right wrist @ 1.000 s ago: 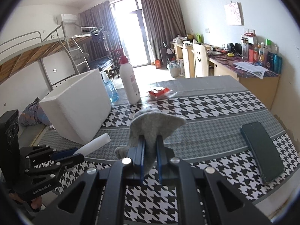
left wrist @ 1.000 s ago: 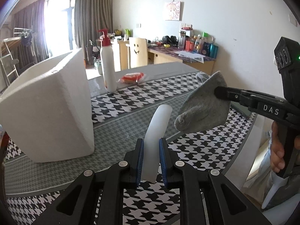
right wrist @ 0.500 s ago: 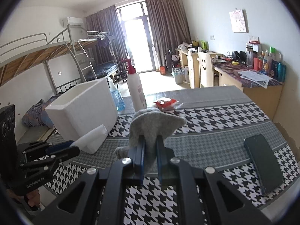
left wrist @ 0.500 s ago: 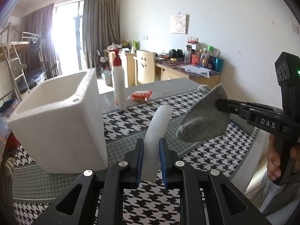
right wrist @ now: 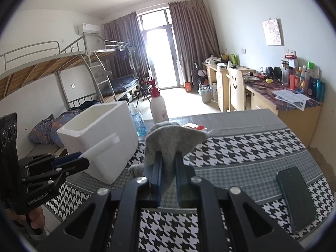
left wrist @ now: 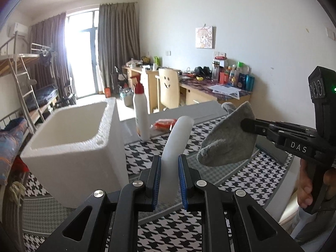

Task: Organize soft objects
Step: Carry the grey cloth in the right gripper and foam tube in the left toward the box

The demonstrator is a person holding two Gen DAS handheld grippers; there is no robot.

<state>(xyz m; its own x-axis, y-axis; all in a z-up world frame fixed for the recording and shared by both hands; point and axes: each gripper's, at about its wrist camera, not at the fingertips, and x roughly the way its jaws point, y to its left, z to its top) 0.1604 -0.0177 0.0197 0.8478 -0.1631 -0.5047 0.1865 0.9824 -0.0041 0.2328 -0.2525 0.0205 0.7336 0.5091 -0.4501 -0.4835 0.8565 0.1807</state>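
The left gripper point(left wrist: 169, 174) sits at the bottom middle of its own view, its blue pads squeezed tight on a white foam stick point(left wrist: 177, 147) that pokes up and bends toward the middle of the frame. The right gripper point(right wrist: 168, 168) sits at the bottom middle of its view, pinched on a floppy gray cloth point(right wrist: 172, 140) — the cloth droops over the fingers on both sides. In the left view this gripper comes in from the right edge, with the gray cloth hanging at its tip, up off the table.

A white foam box point(left wrist: 77, 142) stands open at the left of the left view, on the black-and-white checked table point(left wrist: 147, 159). A white bottle with a red top point(left wrist: 141, 113) stands just behind the box. A dark phone point(right wrist: 296, 199) lies flat at the lower right of the right view — well apart from the box.
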